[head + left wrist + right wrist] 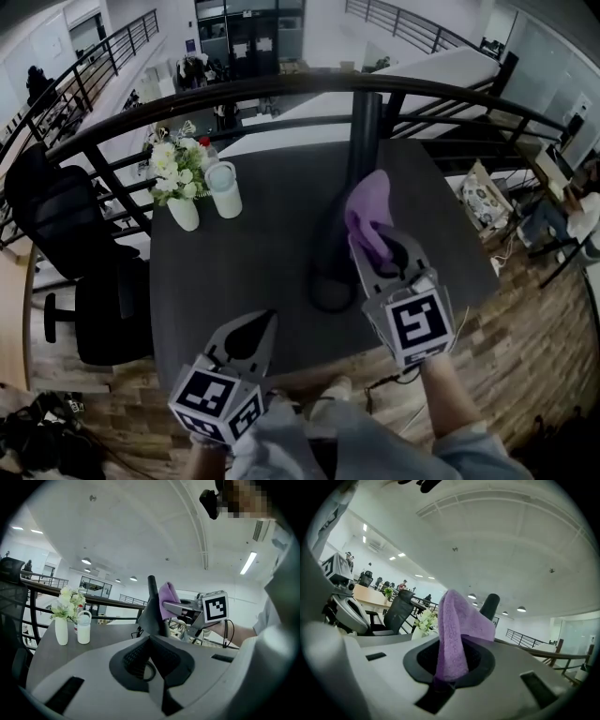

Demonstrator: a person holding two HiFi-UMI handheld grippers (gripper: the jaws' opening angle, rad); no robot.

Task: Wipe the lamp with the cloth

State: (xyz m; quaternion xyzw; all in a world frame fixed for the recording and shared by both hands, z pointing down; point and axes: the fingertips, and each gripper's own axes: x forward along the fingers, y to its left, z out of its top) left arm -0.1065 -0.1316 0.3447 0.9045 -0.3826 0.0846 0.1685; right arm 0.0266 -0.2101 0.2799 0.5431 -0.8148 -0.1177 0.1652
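One purple cloth [367, 217] is clamped in the right tongs [382, 251] and rises at their 12 o'clock, just at 3 o'clock of the one black lamp [362, 141] on the dark counter [272, 234]. The left tongs [262, 323] are closed on nothing at 7 o'clock of the lamp's base, by the counter's near edge. One vase of white flowers [180, 183] and one white bottle [225, 189] stand at 10 o'clock, and both tongs bear black-and-white square markers [419, 325].

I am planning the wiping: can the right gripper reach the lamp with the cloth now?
Probably yes. The right gripper, shut on the purple cloth, is close beside the dark post of the lamp, with nothing between them. The flower vase and white cup stand off to the left.
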